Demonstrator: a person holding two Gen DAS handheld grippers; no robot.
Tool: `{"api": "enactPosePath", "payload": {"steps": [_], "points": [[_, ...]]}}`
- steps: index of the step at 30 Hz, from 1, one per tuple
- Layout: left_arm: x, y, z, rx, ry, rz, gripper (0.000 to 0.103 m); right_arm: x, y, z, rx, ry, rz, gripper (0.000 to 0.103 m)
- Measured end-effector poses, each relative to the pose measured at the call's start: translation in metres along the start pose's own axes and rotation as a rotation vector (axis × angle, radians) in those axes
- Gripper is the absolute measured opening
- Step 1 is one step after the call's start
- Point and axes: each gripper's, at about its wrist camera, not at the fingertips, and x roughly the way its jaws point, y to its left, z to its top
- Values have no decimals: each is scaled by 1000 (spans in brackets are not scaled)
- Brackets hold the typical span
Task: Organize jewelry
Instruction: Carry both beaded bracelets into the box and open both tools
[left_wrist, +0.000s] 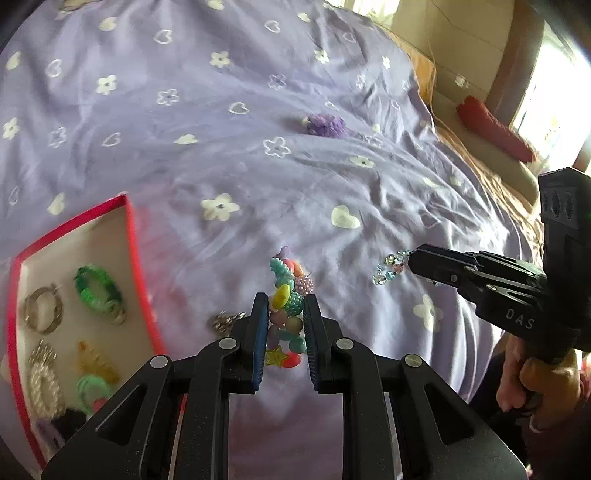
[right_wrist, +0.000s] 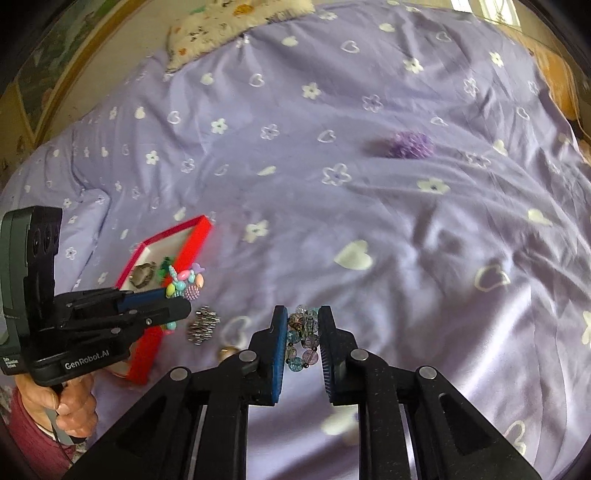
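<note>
My left gripper (left_wrist: 285, 306) is shut on a bracelet of colourful candy-like beads (left_wrist: 287, 295), held above the purple bedspread; it also shows in the right wrist view (right_wrist: 184, 286). My right gripper (right_wrist: 303, 325) is shut on a bracelet of clear blue and pink glass beads (right_wrist: 303, 339), which shows in the left wrist view (left_wrist: 391, 266). A red-rimmed box (left_wrist: 131, 236) with a white floor lies to the left and holds several bracelets and rings. A silver piece (left_wrist: 223, 322) lies on the bedspread beside the box.
A purple fluffy scrunchie (left_wrist: 327, 125) lies farther back on the bedspread (left_wrist: 221, 155). A red object (left_wrist: 495, 129) rests on the bed's right edge. A patterned pillow (right_wrist: 229, 26) lies at the head. A small ring (right_wrist: 226, 353) lies near the silver piece.
</note>
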Motion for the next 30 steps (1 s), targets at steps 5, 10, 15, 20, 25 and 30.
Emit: {"api": "enactPosePath", "payload": {"steps": [5, 10, 15, 20, 25, 30], "points": [[-25, 16, -13, -53, -28, 10, 17, -4, 24, 2, -25, -8, 41, 17], [-46, 30, -27, -88, -48, 28, 17, -3, 53, 1, -70, -2, 77, 17], [-65, 48, -43, -138, -64, 46, 17, -1, 76, -1, -106, 5, 108, 17], [-85, 69, -60, -204, -87, 75, 17, 2, 99, -3, -135, 15, 147, 17], [-102, 90, -74, -264, -108, 105, 17, 8, 122, -5, -152, 30, 190, 17], [-116, 108, -88, -307, -119, 138, 17, 15, 142, -9, -177, 50, 223, 17]]}}
